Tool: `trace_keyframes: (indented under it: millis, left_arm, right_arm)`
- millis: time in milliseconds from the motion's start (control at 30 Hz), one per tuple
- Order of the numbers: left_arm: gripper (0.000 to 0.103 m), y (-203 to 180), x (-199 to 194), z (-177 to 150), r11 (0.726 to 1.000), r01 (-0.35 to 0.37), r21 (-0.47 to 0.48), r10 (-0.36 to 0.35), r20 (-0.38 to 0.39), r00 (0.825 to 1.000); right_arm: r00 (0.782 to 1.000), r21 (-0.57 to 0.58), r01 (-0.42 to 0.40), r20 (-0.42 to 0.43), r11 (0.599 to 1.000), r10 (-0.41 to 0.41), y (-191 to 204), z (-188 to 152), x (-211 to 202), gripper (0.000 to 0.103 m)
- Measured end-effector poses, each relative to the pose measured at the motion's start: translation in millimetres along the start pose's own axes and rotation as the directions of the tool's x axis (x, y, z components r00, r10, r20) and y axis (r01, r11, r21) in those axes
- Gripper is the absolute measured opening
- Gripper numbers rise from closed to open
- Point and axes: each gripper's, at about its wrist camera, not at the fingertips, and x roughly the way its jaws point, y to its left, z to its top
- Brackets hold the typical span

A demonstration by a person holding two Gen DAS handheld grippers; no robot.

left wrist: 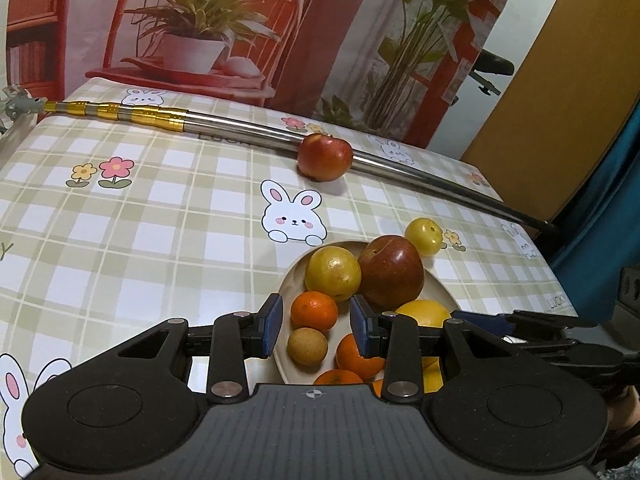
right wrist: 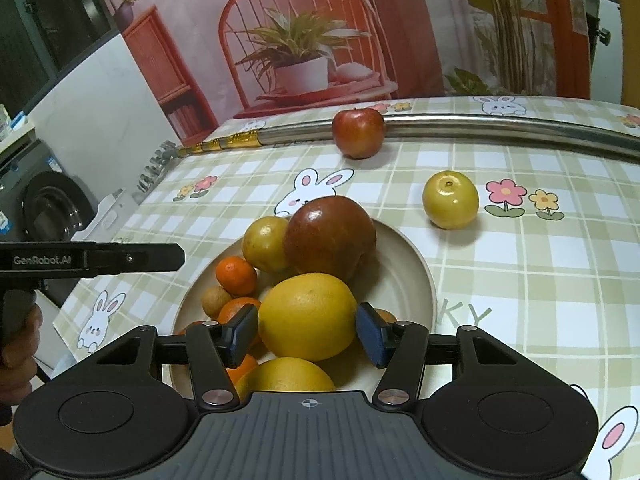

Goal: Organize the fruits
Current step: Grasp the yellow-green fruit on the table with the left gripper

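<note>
A beige plate holds a dark red apple, a yellow-green fruit, several mandarins and a large yellow citrus. My right gripper has a blue pad against each side of that citrus, which rests on the plate. My left gripper hovers over the plate's left part, jaws narrowly apart and gripping nothing. On the cloth lie a second red apple and a yellow fruit.
A long metal pole with gold bands lies across the far side of the table, touching the loose apple. The checked bunny tablecloth ends at a drop on the right. A printed backdrop stands behind. A washing machine sits left of the table.
</note>
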Motion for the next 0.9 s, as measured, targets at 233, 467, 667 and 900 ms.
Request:
trace_keyframes:
  millis: [233,467,667,900]
  left_arm:
    - [0.040,-0.5,-1.1,-0.6,1.000,-0.020,-0.001,0.020,0.000,1.000]
    - [0.040,-0.4,0.2,0.6,0.999,-0.043,0.002,0.043,-0.004,0.999]
    - [0.040,-2.7,3.1,3.7,0.998,-0.052,0.017,0.053,-0.011,0.999]
    - [0.041,-9.5,8.5,10.4,0.997,-0.053,0.050,0.054,-0.018,0.998]
  right_arm:
    - [0.998,0.004,0.032,0.049,0.999,-0.032,-8.8,8.2,-13.6,0.052]
    - [0.991,0.013,0.078,0.107,0.997,-0.079,-22.4,16.1,-28.2,0.052]
    - [0.981,0.034,0.121,0.150,0.992,-0.125,-38.9,23.1,-38.9,0.052]
    - [0.968,0.060,0.155,0.191,0.986,-0.164,-58.2,29.2,-49.4,0.052]
